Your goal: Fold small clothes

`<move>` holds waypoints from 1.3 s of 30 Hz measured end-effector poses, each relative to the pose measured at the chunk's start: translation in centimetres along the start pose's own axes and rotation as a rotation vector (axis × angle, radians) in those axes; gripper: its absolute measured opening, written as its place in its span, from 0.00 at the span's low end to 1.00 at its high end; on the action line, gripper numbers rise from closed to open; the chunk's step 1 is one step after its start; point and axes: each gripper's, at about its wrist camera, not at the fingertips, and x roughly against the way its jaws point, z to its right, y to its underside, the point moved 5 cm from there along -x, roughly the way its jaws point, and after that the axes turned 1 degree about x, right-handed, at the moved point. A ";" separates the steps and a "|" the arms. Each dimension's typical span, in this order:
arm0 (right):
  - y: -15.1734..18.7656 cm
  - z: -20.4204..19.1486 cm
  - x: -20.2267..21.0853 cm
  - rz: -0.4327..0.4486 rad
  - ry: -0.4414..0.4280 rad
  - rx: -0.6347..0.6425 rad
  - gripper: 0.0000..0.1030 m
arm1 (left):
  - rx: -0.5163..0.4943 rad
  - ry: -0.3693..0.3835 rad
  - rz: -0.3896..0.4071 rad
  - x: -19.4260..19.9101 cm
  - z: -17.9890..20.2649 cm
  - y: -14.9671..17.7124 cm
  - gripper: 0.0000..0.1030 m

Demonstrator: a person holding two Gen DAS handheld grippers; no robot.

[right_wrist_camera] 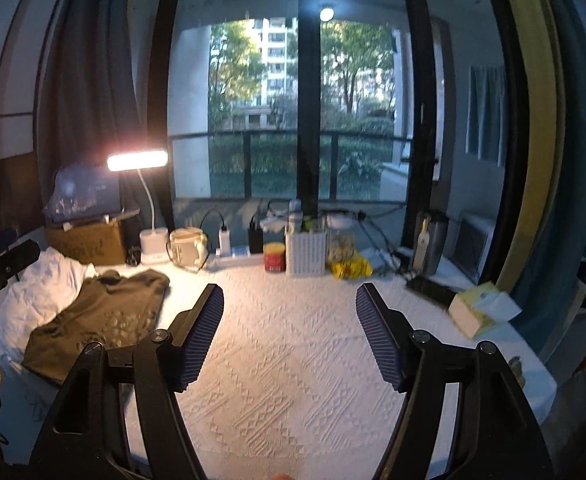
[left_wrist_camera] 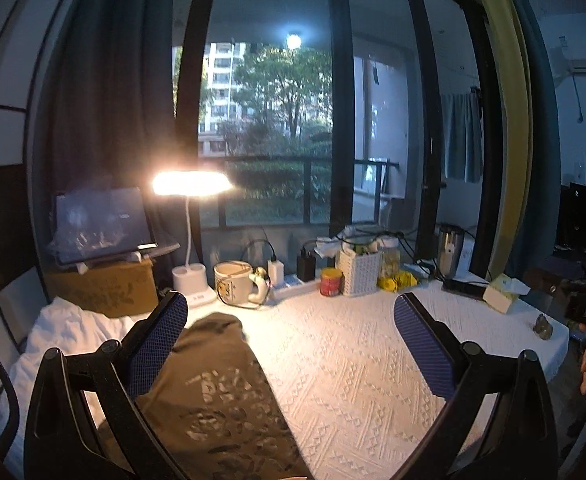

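The olive-green shirt (right_wrist_camera: 101,320) lies folded into a rough rectangle at the left of the bench (right_wrist_camera: 285,360), its pale print facing up, one edge resting on a heap of white cloth (right_wrist_camera: 41,292). It seems set aside there as a finished piece, leaving the patterned white cover in the middle free for the next garment, though the dim, warm light makes the folds hard to read.

Both claws hang above the bench holding nothing. The left claw (left_wrist_camera: 291,344) gapes wide over the shirt's near end; the right claw (right_wrist_camera: 289,336) stands wide over bare cover.

Along the far edge sit a lit desk lamp (right_wrist_camera: 137,160), a mug (left_wrist_camera: 235,282), a red tin (right_wrist_camera: 274,257), a white basket (right_wrist_camera: 305,249), yellow packets (right_wrist_camera: 349,269) and a metal flask (right_wrist_camera: 429,240). A tissue box (right_wrist_camera: 477,310) sits at the right. None of these crowds the folding space, though the trailing cables by the mug lie near the shirt.
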 end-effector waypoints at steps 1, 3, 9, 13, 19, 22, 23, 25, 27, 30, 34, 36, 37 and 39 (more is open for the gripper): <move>-0.4 -0.1 0.5 0.019 0.002 0.002 0.70 | -0.003 -0.006 0.015 0.3 -0.2 -0.2 0.99; -0.8 -0.2 1.3 0.048 0.006 0.005 0.70 | -0.005 -0.015 0.035 0.8 -0.5 -0.5 0.99; -1.0 -0.4 1.2 0.070 0.041 0.018 0.80 | 0.013 -0.037 0.053 0.8 -1.7 -0.4 0.99; -0.3 -0.7 -0.1 0.027 0.034 0.025 0.80 | 0.035 -0.047 0.021 0.1 -2.2 0.4 0.99; 0.3 -0.7 -0.7 0.004 0.036 0.014 0.80 | 0.034 -0.045 0.007 0.1 -2.1 0.8 0.99; 0.4 -0.6 -0.7 0.000 0.040 0.009 0.80 | 0.033 -0.042 0.003 0.0 -2.1 0.9 0.99; 0.4 -0.6 -0.7 -0.002 0.041 0.010 0.80 | 0.032 -0.040 0.002 0.1 -2.0 0.9 0.99; 0.5 -0.5 -0.8 -0.004 0.041 0.010 0.80 | 0.030 -0.039 -0.002 0.0 -1.9 0.9 0.99; 0.5 -0.5 -0.8 -0.005 0.039 0.007 0.80 | 0.024 -0.043 -0.007 -0.1 -1.8 1.0 0.99; 0.5 -0.4 -0.7 -0.003 0.039 0.002 0.80 | 0.027 -0.040 -0.014 -0.2 -1.8 1.0 0.99; 0.5 -0.3 -0.7 -0.003 0.040 0.002 0.80 | 0.028 -0.034 -0.014 -0.1 -1.7 1.0 0.99; 0.5 -0.3 -0.7 -0.003 0.040 0.000 0.80 | 0.031 -0.031 -0.016 -0.2 -1.7 1.0 0.99; 0.5 -0.3 -0.7 -0.002 0.041 -0.001 0.80 | 0.032 -0.029 -0.016 -0.2 -1.7 1.0 0.99; 0.5 -0.3 -0.7 -0.003 0.042 -0.002 0.80 | 0.033 -0.028 -0.016 -0.2 -1.7 1.1 0.99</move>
